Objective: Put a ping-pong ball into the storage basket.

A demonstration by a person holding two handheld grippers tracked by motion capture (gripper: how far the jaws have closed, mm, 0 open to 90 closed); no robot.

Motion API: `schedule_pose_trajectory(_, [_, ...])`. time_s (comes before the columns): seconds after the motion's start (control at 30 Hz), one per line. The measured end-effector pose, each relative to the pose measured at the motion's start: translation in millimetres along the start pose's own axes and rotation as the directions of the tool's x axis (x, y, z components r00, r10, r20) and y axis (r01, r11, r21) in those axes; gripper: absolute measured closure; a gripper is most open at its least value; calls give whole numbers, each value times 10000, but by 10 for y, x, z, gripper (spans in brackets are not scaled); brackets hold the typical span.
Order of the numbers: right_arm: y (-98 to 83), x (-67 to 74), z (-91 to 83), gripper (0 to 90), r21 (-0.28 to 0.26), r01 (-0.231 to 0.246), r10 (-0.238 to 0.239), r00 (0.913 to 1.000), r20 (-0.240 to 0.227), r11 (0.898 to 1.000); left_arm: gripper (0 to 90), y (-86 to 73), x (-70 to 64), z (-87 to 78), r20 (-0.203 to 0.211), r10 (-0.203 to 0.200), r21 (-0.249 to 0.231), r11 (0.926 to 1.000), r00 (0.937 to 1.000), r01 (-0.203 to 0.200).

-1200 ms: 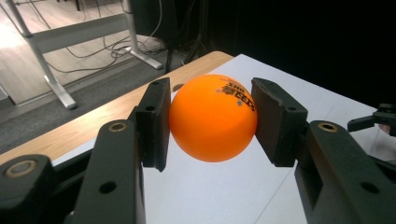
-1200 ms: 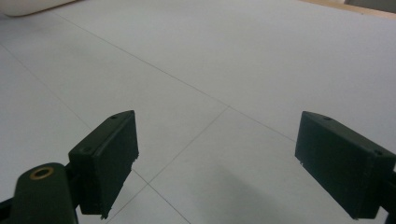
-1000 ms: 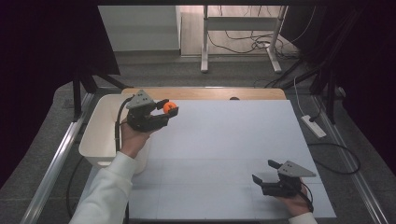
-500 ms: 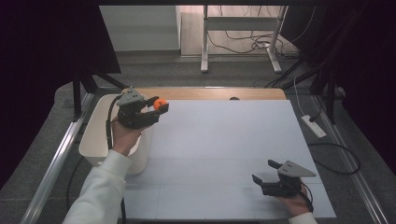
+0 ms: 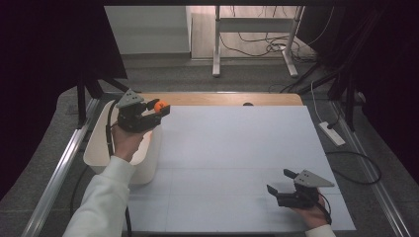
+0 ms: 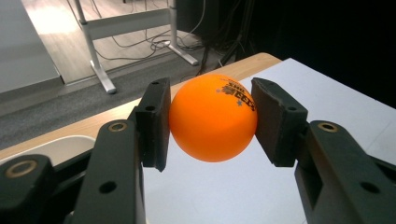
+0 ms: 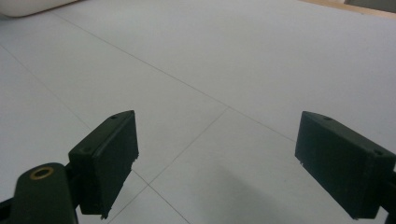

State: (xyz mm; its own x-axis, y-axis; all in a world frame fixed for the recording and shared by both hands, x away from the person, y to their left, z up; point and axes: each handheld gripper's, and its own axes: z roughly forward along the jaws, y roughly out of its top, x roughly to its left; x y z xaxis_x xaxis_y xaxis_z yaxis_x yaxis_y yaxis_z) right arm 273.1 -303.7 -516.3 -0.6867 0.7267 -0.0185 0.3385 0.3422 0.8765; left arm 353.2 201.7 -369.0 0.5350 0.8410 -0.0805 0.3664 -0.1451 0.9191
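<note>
Left hand-held gripper point(image 5: 157, 109) level, clamping orange ball point(image 6: 212, 117), above bin point(image 5: 101, 148)

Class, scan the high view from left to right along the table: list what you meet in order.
White bin → left gripper holding the orange ball → bare white table surface → right gripper, jaws open.

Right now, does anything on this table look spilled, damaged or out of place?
Nothing stands out. The left gripper grips an intact orange ping-pong ball squarely, beside the white plastic tub. The right gripper sits open above the unmarked white tabletop.
</note>
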Motion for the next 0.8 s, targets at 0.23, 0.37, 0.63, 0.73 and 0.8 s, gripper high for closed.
schedule_pose_trajectory(0.23, [0,-1,-1,128,-12,-5,5,10000,8,10000,502,-19,97,-22,-325,-148,56,9999,9994,150])
schedule_pose_trajectory(0.37, [0,-3,1,128,-8,-6,6,10000,15,10000,502,-27,169,-43,-563,-252,81,9996,9981,257])
schedule_pose_trajectory(0.63, [-2,1,2,128,17,-34,34,10000,30,10000,502,-68,268,-91,-894,-431,104,9990,9951,442])
schedule_pose_trajectory(0.73, [-1,4,2,128,23,-23,23,10000,17,10000,502,-86,313,-123,-1070,-478,124,9987,9931,494])
schedule_pose_trajectory(0.8, [-1,-1,2,128,7,-21,21,10000,28,10000,502,-92,330,-134,-1130,-523,105,9985,9922,538])
